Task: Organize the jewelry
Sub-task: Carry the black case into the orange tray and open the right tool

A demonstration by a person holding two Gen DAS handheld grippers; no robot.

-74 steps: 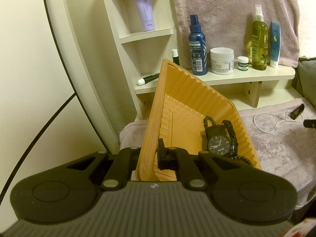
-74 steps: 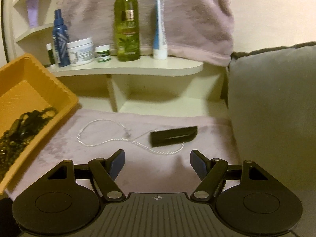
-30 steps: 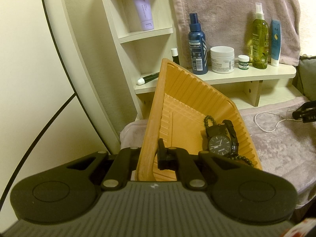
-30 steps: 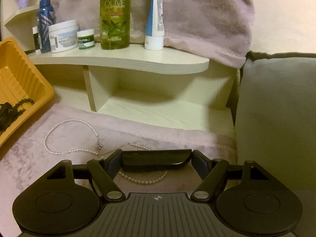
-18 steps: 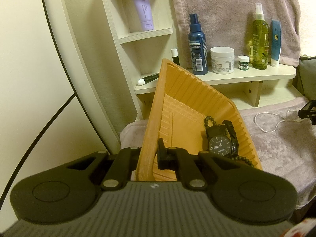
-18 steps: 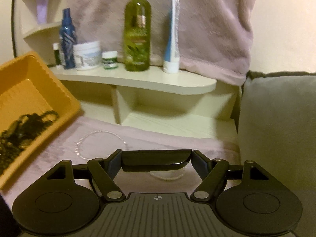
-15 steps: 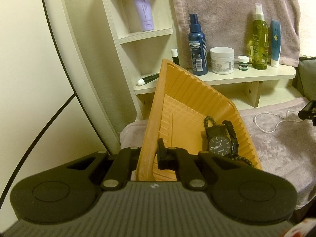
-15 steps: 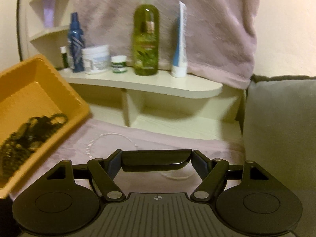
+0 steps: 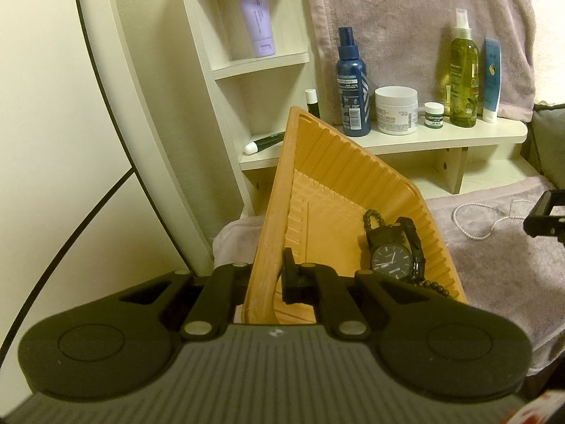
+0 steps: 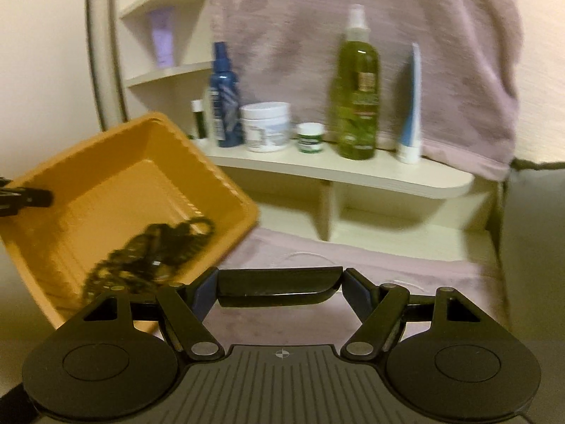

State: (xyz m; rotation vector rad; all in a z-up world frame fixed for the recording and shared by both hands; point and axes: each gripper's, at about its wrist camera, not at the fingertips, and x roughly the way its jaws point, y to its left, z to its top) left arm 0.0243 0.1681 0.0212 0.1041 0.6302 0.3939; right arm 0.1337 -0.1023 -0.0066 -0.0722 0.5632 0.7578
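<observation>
Mauve towel-covered surface: pearl necklace lies loose on it. Wooden shelf behind: blue spray bottle, white cream jar, green bottle.

Left wrist cam sat right behind the left claw, basically on top of the orange tray, looking down toward the shelf. Right cam faced the same tray and shelf from farther right.

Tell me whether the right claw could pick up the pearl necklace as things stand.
Probably not. The right claw is shut on a black bar-shaped object, so nothing else fits between its fingers. The pearl necklace lies uncovered on the pink towel, so only the claw's load hinders it.
</observation>
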